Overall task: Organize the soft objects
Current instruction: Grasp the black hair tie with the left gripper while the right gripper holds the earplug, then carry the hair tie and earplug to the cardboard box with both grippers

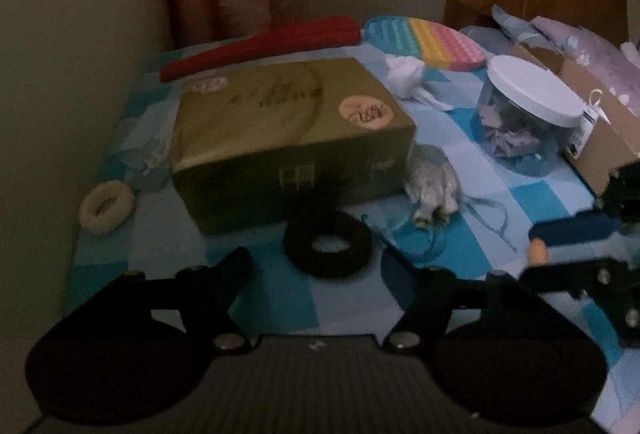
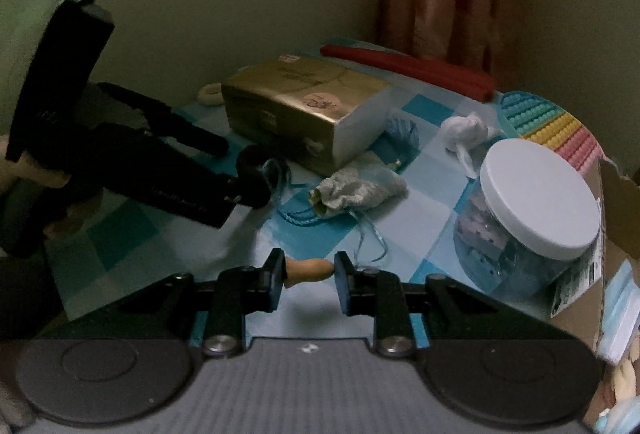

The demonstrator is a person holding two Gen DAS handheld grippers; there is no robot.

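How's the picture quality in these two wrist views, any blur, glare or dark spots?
Left wrist view: dim and soft all over, the print on the gold box smeared, the black hair ring nearly lost in shadow, corners vignetted. Right wrist view: also dim, the same box showing a glare streak, the white jar lid brightest, edges bent by the fisheye.

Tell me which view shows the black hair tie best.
Left wrist view: the black hair tie lies whole and unblocked on the checked cloth, its centre hole visible. In the right wrist view, the left tool covers part of it.
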